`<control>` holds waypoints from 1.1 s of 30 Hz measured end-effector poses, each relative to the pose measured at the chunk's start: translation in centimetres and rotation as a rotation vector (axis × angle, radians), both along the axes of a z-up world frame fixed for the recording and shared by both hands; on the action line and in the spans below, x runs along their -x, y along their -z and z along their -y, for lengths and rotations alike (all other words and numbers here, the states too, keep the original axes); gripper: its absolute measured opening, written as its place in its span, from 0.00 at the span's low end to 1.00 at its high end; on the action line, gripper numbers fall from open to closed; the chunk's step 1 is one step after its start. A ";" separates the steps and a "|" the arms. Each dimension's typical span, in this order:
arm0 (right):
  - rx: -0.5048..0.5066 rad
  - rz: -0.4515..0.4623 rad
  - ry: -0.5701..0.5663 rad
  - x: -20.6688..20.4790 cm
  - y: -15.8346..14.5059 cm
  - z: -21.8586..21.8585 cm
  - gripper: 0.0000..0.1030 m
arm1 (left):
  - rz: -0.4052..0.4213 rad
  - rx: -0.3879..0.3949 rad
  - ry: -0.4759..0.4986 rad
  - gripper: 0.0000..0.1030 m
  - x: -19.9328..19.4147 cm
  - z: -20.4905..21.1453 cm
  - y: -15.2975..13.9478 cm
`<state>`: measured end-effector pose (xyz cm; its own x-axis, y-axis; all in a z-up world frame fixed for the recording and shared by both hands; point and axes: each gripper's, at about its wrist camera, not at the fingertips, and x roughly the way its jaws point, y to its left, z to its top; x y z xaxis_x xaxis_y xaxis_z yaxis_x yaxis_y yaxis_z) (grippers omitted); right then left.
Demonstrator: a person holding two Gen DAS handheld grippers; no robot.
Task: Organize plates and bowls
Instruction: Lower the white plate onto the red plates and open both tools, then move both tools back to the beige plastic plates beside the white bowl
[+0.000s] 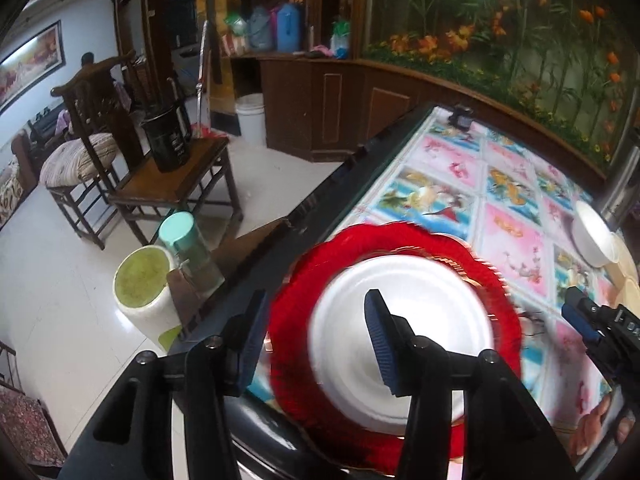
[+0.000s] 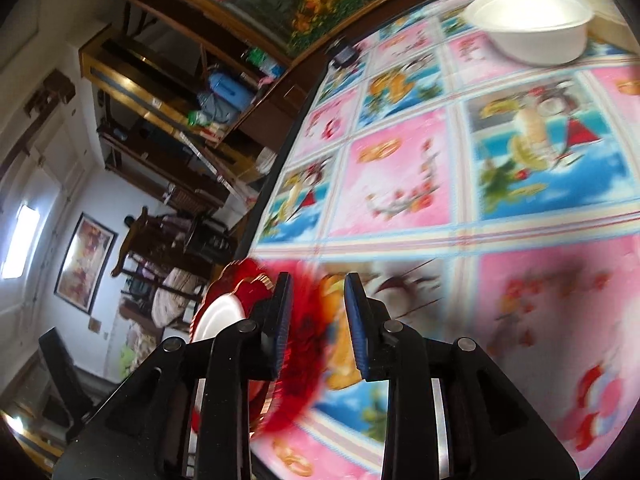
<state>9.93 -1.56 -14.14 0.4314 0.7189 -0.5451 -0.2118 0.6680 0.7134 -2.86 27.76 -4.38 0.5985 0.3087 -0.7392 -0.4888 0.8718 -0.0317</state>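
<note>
From the left wrist: left gripper [image 1: 316,344] hangs over the red plate [image 1: 304,280], jaws apart, gripping nothing. One white plate [image 1: 352,340] sits in it, right at the table edge [image 1: 320,196], so a nudge could tip both off. One white bowl [image 1: 592,240] far right.

Right wrist: right gripper [image 2: 318,328] jaws parted at the red rim, nothing clamped.

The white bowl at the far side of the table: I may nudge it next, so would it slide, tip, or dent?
The white bowl looks like thin matte foam, so it is probably very light and would likely slide on the glossy tablecloth. Its wide mouth over a narrower base suggests a rim push might tip it. Hard pinching may dent it.
</note>
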 end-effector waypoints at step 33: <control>-0.026 0.121 0.621 0.5 -3.0 39.4 0.56 | -0.227 0.144 0.599 0.69 -12.7 28.7 2.2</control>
